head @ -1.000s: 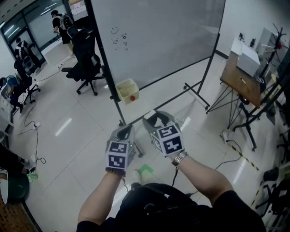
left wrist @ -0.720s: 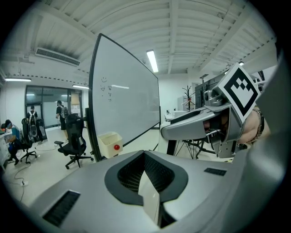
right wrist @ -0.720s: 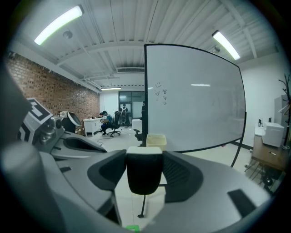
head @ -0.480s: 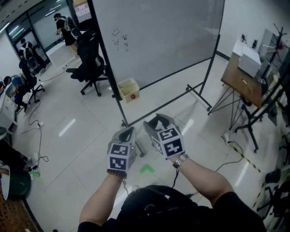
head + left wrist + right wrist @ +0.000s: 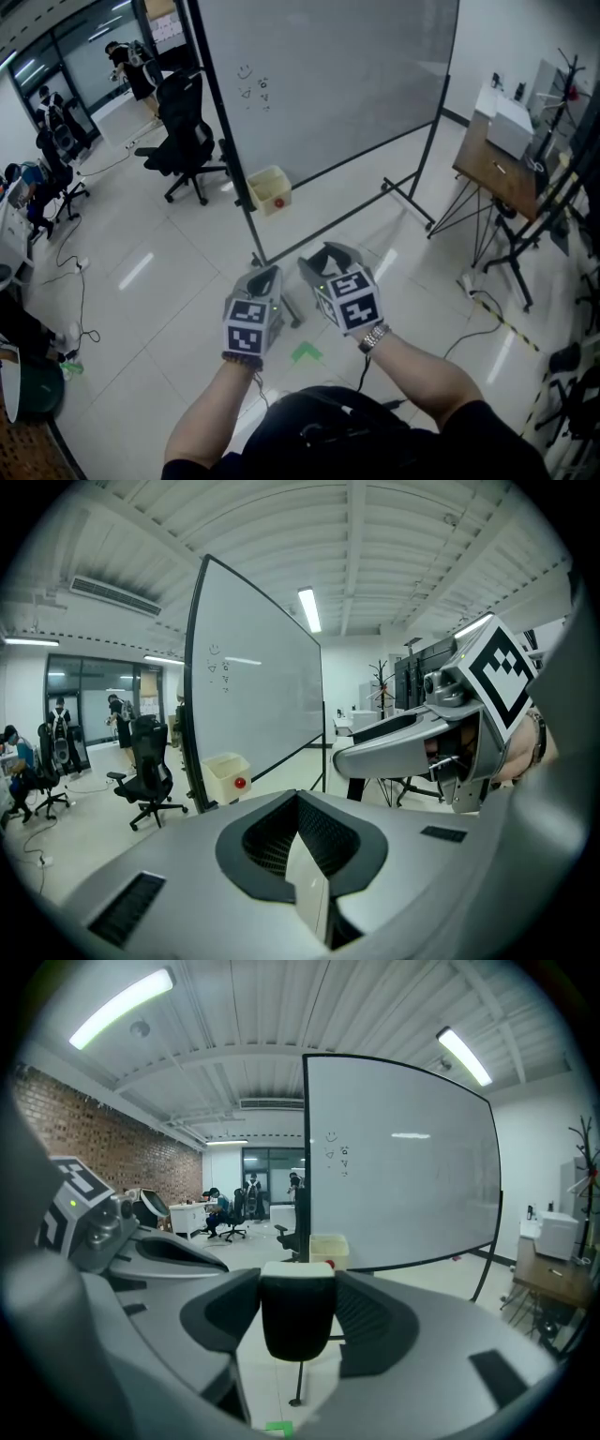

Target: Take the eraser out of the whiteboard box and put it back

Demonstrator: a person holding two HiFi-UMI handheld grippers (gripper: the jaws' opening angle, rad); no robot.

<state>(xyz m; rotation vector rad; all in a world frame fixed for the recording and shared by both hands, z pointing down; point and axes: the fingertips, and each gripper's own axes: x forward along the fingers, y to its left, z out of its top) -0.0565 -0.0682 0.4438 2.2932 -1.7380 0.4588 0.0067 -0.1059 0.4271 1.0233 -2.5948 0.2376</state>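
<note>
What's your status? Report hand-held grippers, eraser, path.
Left hand-held gripper shut, empty. Right hand-held gripper shut on eraser. Box at whiteboard post ahead, not yet reached. Chair left of box, off the line.

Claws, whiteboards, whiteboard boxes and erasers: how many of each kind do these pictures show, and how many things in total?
claws: 2, the left claw and the right claw
whiteboard: 1
whiteboard box: 1
eraser: 1
total: 5

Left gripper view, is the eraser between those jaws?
No, the left gripper is shut on nothing; the eraser sits clamped in the right gripper.
</note>
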